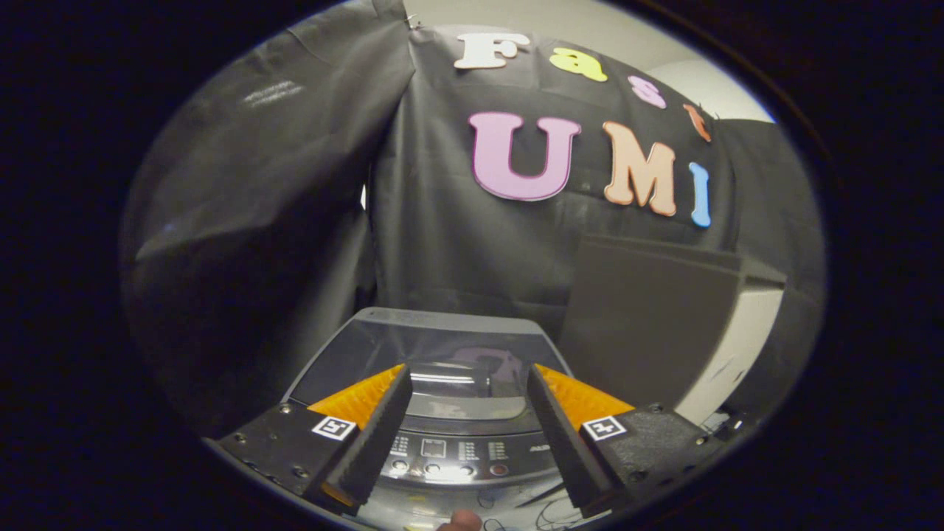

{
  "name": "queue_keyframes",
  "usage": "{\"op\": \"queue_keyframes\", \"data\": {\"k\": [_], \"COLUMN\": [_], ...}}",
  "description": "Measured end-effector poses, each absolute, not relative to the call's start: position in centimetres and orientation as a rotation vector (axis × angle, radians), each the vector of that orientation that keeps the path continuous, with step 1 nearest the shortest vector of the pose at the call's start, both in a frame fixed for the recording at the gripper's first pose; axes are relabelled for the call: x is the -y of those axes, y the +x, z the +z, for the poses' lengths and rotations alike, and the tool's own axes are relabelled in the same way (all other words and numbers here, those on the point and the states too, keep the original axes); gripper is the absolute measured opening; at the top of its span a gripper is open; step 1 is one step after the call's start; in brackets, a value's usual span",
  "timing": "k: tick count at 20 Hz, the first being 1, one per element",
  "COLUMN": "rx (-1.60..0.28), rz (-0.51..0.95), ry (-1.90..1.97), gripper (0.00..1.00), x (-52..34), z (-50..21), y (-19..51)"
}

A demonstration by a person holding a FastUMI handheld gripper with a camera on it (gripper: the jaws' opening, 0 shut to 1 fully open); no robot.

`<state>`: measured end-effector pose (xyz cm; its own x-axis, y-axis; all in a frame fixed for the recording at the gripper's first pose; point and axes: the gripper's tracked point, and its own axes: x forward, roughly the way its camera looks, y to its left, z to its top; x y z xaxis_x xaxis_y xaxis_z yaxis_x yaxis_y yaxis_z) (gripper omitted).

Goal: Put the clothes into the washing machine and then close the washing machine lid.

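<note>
Two fingers of the hand-held claw (470,380) stand spread wide with nothing between them, poised above a grey top-loading washing machine (442,369) in the black-draped booth. Just ahead of the fingertips lies the machine's dark, glossy, see-through lid (435,350), which appears to rest flat and closed over the drum, catching a bright streak of light and a faint reflection of the wall behind. Nearer, showing in the gap between the fingers, runs the machine's grey control panel (450,453), with a small display, rows of tiny printed marks and a line of round buttons, one of them reddish. Beyond the machine and off to its right stands a tall dark grey box-shaped cabinet (649,317) with a lighter side, close against the black cloth wall (442,243). No clothing can be made out through the lid.
</note>
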<state>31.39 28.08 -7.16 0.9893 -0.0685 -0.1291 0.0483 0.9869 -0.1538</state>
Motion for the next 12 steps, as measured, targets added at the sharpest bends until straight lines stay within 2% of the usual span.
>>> {"op": "queue_keyframes", "data": {"k": [5,12], "rx": [-0.017,0.021], "rz": [-0.076,-0.041], "ry": [-0.116,-0.104], "gripper": [0.96,0.96], "x": [-27.9,-30.6], "z": [-1.5,3.1], "y": [26.6,20.6]}}
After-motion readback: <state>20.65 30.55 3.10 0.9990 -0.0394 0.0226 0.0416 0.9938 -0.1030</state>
